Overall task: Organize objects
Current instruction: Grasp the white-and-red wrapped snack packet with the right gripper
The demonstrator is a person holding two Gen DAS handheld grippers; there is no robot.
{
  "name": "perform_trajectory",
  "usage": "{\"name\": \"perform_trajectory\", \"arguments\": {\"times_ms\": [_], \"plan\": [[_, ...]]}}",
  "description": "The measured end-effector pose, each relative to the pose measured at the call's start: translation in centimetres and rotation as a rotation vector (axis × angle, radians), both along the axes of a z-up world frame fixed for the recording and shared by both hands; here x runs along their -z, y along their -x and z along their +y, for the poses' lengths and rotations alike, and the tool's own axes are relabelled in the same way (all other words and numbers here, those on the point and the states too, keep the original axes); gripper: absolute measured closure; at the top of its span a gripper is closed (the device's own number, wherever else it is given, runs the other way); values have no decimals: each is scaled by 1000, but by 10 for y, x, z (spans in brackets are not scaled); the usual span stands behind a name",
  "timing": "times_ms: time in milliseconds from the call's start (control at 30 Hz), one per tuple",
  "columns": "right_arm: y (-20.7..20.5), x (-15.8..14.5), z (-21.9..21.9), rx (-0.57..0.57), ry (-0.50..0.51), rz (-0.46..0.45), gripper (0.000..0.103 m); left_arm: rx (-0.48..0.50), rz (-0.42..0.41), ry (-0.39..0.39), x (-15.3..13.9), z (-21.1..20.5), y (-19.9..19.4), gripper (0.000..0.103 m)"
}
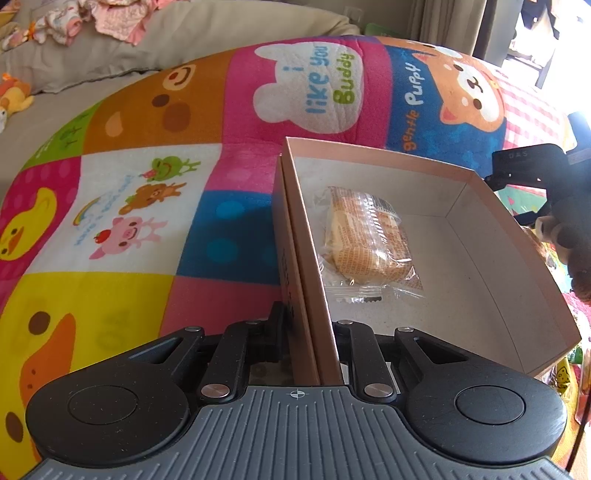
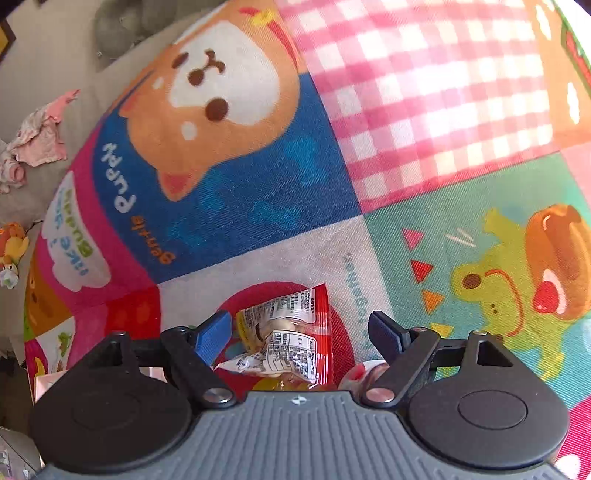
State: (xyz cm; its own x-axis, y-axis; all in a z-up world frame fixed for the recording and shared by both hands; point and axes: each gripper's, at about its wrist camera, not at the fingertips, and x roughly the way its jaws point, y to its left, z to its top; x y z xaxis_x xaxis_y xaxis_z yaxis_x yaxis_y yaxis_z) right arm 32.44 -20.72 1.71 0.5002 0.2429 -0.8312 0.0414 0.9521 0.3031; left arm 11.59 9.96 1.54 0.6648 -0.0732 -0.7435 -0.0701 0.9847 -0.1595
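A pink cardboard box (image 1: 491, 229) lies open on the cartoon play mat (image 1: 147, 192). My left gripper (image 1: 314, 325) is shut on the box's near left wall. Inside the box lies one clear-wrapped orange biscuit packet (image 1: 365, 240). In the right wrist view my right gripper (image 2: 301, 332) is open, its blue-padded fingers on either side of a red and clear snack packet (image 2: 291, 336) that lies on the mat (image 2: 258, 184). The right gripper also shows at the right edge of the left wrist view (image 1: 532, 177), beyond the box.
A grey cushion or sofa (image 1: 110, 48) with pink baby clothes (image 1: 110, 14) lies beyond the mat. A small plush toy (image 1: 14, 96) sits at the far left. More wrapped items (image 2: 365, 373) lie under the right gripper.
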Motion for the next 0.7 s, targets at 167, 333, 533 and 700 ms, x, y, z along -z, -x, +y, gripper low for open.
{"name": "perform_trajectory", "arguments": {"times_ms": [167,333,533,700], "plan": [[10,0,16,-84,51,-16,62,-1,0,0,0,0,0,85],[47,-25,1,-92,56,-98,75,-6,-2,2,0,0,0,85],[125,-71,-33,-131,92,-252,75,-6,-3,2,0,0,0,85],[195,-74,-53,-189,117,-241,75,-2,-2,-2,0,-1,0,85]]}}
